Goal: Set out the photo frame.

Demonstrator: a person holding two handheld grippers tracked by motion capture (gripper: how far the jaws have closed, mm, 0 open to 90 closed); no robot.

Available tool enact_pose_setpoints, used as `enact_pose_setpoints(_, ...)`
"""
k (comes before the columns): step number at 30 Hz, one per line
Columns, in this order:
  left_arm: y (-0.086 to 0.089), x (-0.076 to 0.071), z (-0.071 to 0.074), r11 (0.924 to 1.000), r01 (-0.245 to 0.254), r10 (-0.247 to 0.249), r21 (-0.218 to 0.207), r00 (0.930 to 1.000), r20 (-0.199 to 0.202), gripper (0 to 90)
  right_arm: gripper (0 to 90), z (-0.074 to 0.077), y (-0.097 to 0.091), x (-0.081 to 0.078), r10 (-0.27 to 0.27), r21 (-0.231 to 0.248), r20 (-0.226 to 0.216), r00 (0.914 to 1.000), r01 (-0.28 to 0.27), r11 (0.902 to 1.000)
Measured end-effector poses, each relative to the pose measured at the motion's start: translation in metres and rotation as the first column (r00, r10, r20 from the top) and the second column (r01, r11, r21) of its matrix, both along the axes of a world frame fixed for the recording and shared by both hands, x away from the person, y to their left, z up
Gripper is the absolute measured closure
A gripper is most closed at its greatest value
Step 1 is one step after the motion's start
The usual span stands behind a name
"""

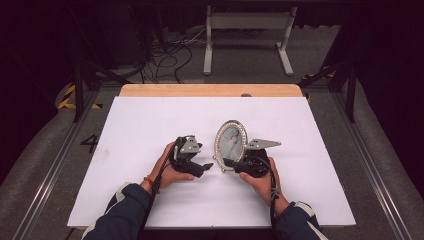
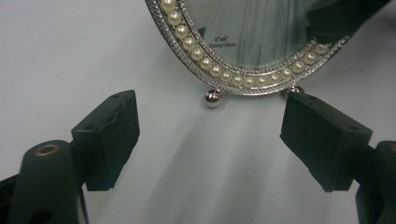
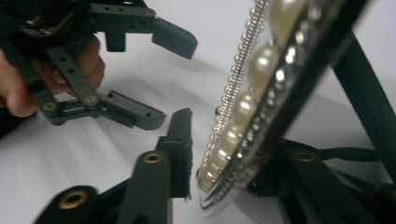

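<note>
Oval picture frame (image 1: 230, 141), pearl-beaded rim, stands upright on the white counter (image 1: 150, 120), right of centre in the high view; its glass faces toward you. In the left gripper view the frame's lower rim (image 2: 243, 77) fills the top centre, with one small ball foot (image 2: 212, 98) resting on the counter. Your right gripper (image 1: 231, 164) sits at the frame's lower right edge; in the right gripper view its jaws bracket the rim (image 3: 243, 116), one in front of the pearls with a narrow gap showing, the other behind the back, so the grip reads as closing on the frame, not yet firmly pinched; contact on the rear side cannot be told. A dark strut (image 3: 369, 107) at the right of that view looks like the frame's back stand. Your left gripper (image 1: 209, 165) lies just left of the frame's base, jaws spread wide, holding nothing, frame ahead of them and apart. Judgement: approach is done, right-side hold nearly made; securing the frame and any lift or repositioning remain.
</note>
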State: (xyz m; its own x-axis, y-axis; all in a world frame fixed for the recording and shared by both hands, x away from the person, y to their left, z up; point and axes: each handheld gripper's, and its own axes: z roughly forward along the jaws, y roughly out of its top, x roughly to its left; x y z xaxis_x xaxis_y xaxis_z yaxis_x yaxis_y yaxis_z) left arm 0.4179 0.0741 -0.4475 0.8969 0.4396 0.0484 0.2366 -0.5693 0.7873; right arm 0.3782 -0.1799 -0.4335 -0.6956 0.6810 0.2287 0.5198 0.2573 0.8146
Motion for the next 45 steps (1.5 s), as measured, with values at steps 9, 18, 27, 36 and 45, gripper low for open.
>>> enact_pose_setpoints(9,-0.009,0.011,0.003,0.9978,0.041,-0.042,-0.051,0.9990,-0.014,24.8,56.5,0.009,-0.005,-0.020,-0.042,-0.061,0.086,0.9954,0.048,0.9970)
enact_pose_setpoints(18,-0.020,0.016,0.001,0.9942,0.060,-0.065,-0.089,0.9966,-0.051,26.8,59.3,0.016,-0.015,-0.038,-0.068,-0.060,0.133,0.9888,0.076,0.9953)
enact_pose_setpoints(27,-0.024,0.018,0.004,0.9912,0.059,-0.067,-0.118,0.9957,-0.064,28.1,69.8,0.026,-0.027,-0.049,-0.158,0.058,0.209,0.9652,0.149,0.9872)
enact_pose_setpoints(36,-0.021,0.023,0.001,0.9921,0.005,-0.016,-0.126,0.9961,-0.087,32.7,76.0,0.025,-0.024,-0.047,-0.182,0.062,0.221,0.9581,0.172,0.9831)
enact_pose_setpoints(45,-0.027,0.029,-0.001,0.9875,0.039,-0.058,-0.153,0.9905,-0.125,30.7,76.2,0.025,-0.025,-0.046,-0.172,0.057,0.220,0.9604,0.163,0.9850)
